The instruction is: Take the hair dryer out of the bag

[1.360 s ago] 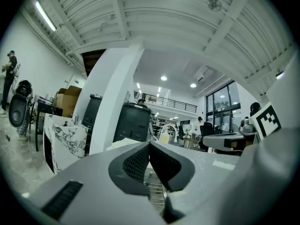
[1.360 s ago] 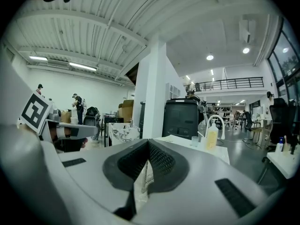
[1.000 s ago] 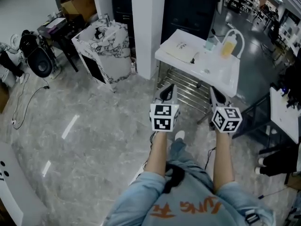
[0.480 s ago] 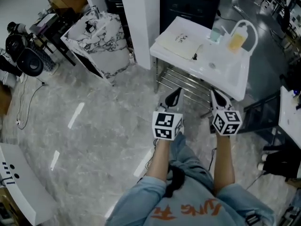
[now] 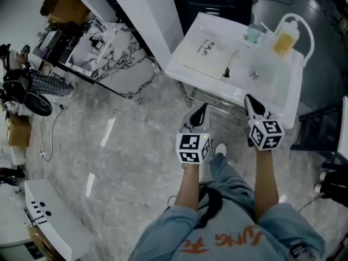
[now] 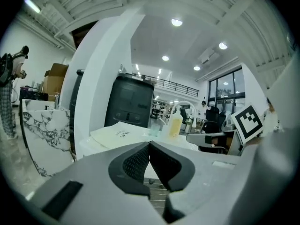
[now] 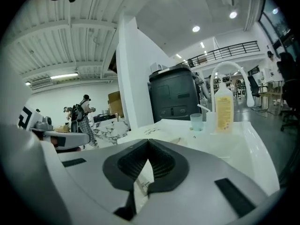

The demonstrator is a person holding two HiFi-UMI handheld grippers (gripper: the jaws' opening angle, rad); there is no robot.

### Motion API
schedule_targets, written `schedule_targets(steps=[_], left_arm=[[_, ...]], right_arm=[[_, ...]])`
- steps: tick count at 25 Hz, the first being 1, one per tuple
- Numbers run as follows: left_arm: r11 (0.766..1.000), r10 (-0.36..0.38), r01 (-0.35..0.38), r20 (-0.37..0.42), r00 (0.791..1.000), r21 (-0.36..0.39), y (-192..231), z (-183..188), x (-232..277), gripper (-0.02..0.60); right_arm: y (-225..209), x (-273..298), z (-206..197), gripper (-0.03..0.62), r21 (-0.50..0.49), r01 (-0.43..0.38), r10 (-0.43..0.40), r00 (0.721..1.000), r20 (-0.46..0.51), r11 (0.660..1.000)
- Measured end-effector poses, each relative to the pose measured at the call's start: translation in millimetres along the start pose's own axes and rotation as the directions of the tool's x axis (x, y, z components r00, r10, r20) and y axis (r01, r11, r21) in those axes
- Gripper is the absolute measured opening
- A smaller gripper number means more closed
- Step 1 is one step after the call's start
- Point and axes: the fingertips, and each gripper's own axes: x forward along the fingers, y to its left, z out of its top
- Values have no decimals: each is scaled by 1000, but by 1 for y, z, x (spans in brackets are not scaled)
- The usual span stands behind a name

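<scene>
A flat white bag (image 5: 209, 53) with print lies on the left part of a white basin table (image 5: 293, 99). A small black piece (image 5: 227, 71) shows at the bag's right edge; no hair dryer is visible. My left gripper (image 5: 200, 112) is shut and empty, just short of the table's front edge below the bag. My right gripper (image 5: 249, 102) is shut and empty at the front rim. Both gripper views look level across the tabletop: the bag (image 6: 123, 135) lies beyond my left gripper (image 6: 149, 144), and the bag (image 7: 154, 131) beyond my right gripper (image 7: 148, 142).
A yellow bottle (image 5: 285, 39), a clear cup (image 5: 253, 32) and an arched white faucet (image 5: 311, 31) stand at the table's back. A metal rack (image 5: 217, 105) sits under it. A marbled cabinet (image 5: 117, 53), a white pillar (image 5: 147, 10) and a person (image 5: 32, 83) are to the left.
Both grippers have moved forward and lower toward the white table, which now fills more of the view. Their jaws stayed shut.
</scene>
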Motion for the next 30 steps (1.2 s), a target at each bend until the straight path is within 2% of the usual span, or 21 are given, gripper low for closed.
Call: schedule_targets(steps=[4,7,11,16,19,25,30], left_arm=[[999,-12,12,-3,1000,53,-4,21,48,2],[996,-31,32,-10,999,84,-9,29,72,2],[996,-10,12,-27,1000,94,2,33,91,2],[997,1,6,-88,996,79,28,18,110,2],[997,-19,28,-121,993,70,41,12,136,3],[984,-31,70,-229,973,162,58,3,181,9],[960,-17,109,-332,943,259,77,-12,202,88]], right_arm=[[-45,26,29,0,25,24,-25,999,34,999],[-63,40,42,0,31,26,-28,998,49,999],[-65,64,48,-2,28,-6,5,999,35,1000],[-55,92,39,0,4,-46,46,999,-5,999],[-67,102,42,0,-24,-33,33,999,-24,999],[-112,119,48,-2,43,61,-60,998,-28,997],[-100,151,27,0,58,22,-18,997,-79,998]])
